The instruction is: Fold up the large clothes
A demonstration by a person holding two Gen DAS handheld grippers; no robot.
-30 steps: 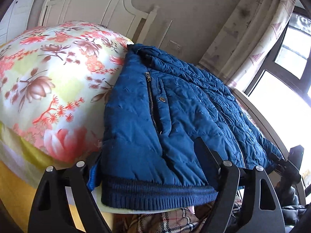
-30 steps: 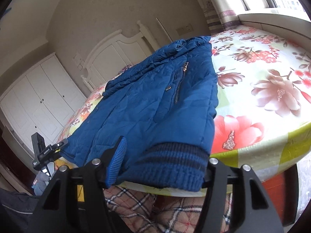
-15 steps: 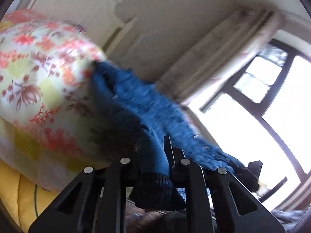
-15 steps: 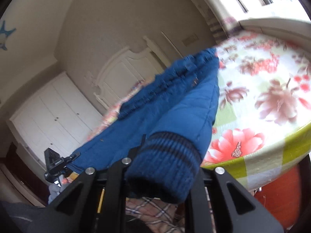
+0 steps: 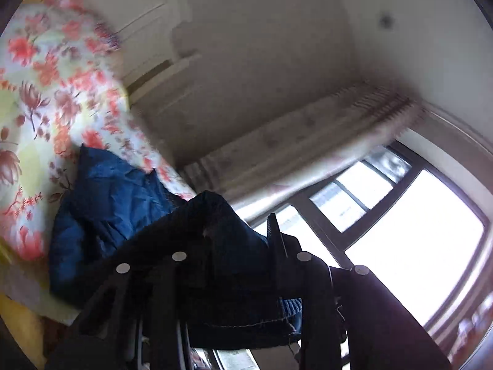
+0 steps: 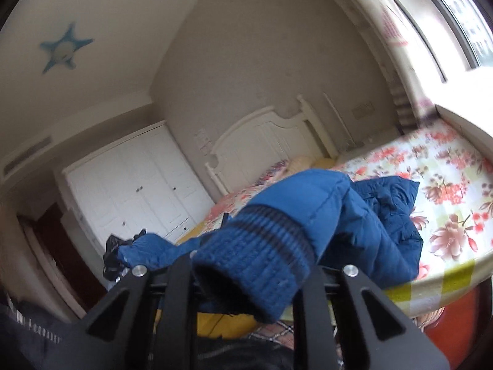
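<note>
A blue quilted jacket [image 6: 363, 215] lies partly on the floral bed [image 6: 446, 191], with its lower end lifted off the near edge. My right gripper [image 6: 246, 265] is shut on the jacket's ribbed knit hem [image 6: 255, 252], which bulges up between the fingers. In the left wrist view the jacket [image 5: 107, 203] rises from the bed [image 5: 46, 92] into my left gripper [image 5: 231, 246]. Dark, backlit fabric fills the gap there and the fingers still pinch it, while the jaws are opening slightly. In the right wrist view, a black tool [image 6: 114, 256] holds the jacket's far left corner.
A white headboard [image 6: 271, 135] stands at the far end of the bed, with a white wardrobe [image 6: 132, 191] to its left. A bright window [image 5: 416, 246] and a patterned curtain [image 5: 292, 141] are on the other side. Plaid fabric [image 6: 277, 330] shows below the bed's edge.
Both grippers went from open around the hem to shut on it. They then rose, lifting the jacket's lower end off the bed and bunching it towards the collar.
</note>
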